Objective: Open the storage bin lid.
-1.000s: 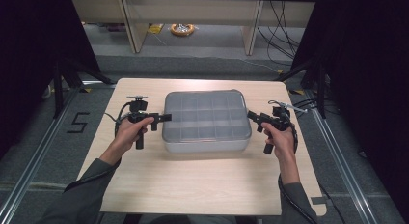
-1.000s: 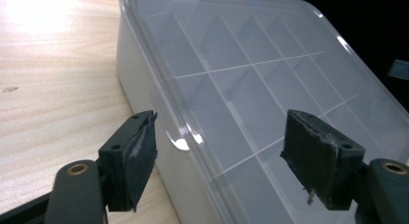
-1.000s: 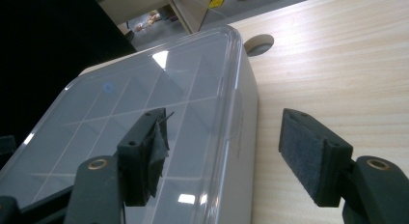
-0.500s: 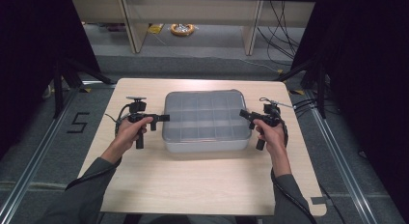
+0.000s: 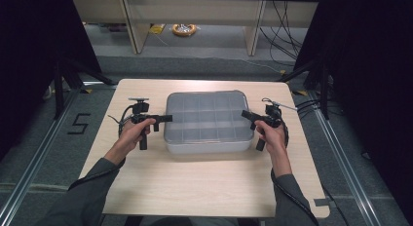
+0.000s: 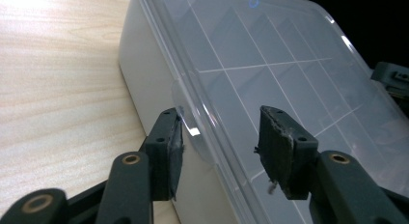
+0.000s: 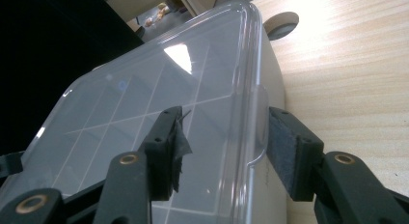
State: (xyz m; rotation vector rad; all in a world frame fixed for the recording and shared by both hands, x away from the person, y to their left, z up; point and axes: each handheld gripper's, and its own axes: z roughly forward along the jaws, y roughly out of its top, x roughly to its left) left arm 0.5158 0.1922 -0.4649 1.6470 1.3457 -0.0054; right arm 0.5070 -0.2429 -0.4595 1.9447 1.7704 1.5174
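1. Box [image 5: 209, 122]: grey plastic, clear lid [image 6: 270, 74], sits mid-table [image 5: 195, 187], a bit toward the far edge. Long sides run left-right.
2. Inside the box: dividers make a grid of small compartments, seen thru the lid. Can't tell any contents; compartments look bare as far as the lid lets me see.
3. Lid is on, lying flat over the box rim. A small rounded tab sticks out at the lid edge on each short side.
4. Left gripper [image 5: 163, 120]: at the box's left short side, about mid-length. Jaws have just been closing, w/ the lid edge and tab between them. In the left gripper view [image 6: 219, 137] one jaw is at the tab outside the box wall, the other over the lid top; a gap shows on the lid side, so not clamped yet.
5. Right gripper [image 5: 247, 116]: at the box's right short side, opposite the left one. Jaws also just been closing around the lid edge. In the right gripper view [image 7: 224, 142] one pad is just beside the tab, the other above the lid; not pressing on both sides.
6. Round grey cap [image 7: 281, 24] set in the table, past the box's far right corner.
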